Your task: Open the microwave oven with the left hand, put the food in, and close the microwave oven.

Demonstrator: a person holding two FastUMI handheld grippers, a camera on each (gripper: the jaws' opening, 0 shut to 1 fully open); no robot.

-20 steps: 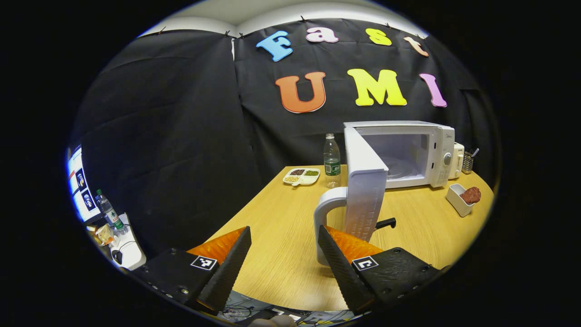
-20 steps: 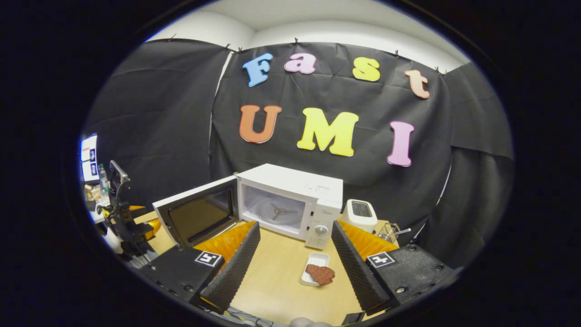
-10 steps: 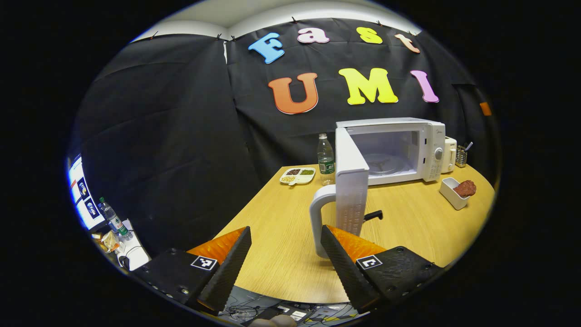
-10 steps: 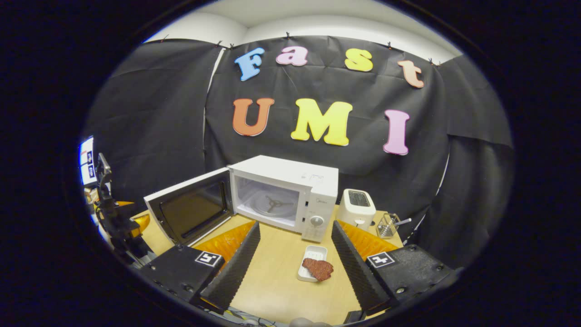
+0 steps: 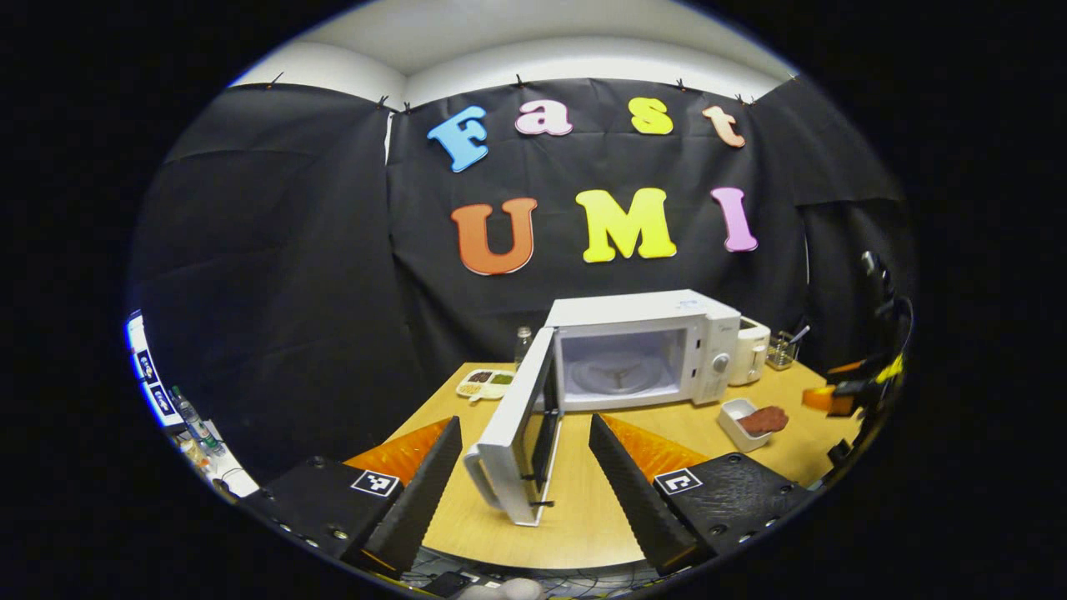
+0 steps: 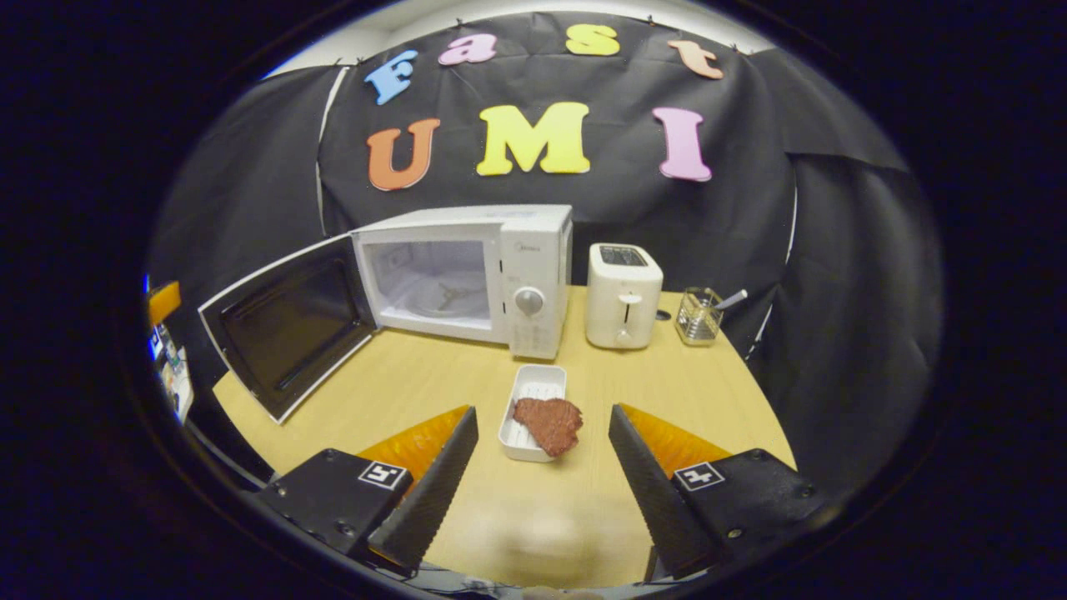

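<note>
Standing open at the table's [image 6: 400,392] back edge: microwave [image 6: 467,271], door [image 6: 288,325] swung wide for loading. Food [image 6: 548,422] in tray [image 6: 529,400], framed between right gripper [image 6: 542,467] fingers, spread for pickup. Left gripper [image 5: 525,475] parted, unladen.

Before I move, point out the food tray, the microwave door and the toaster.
food tray [image 6: 533,385]: right gripper view, bare far end.
microwave door [image 6: 288,325]: right gripper view, dark inner window.
toaster [image 6: 623,300]: right gripper view, front face.
</note>
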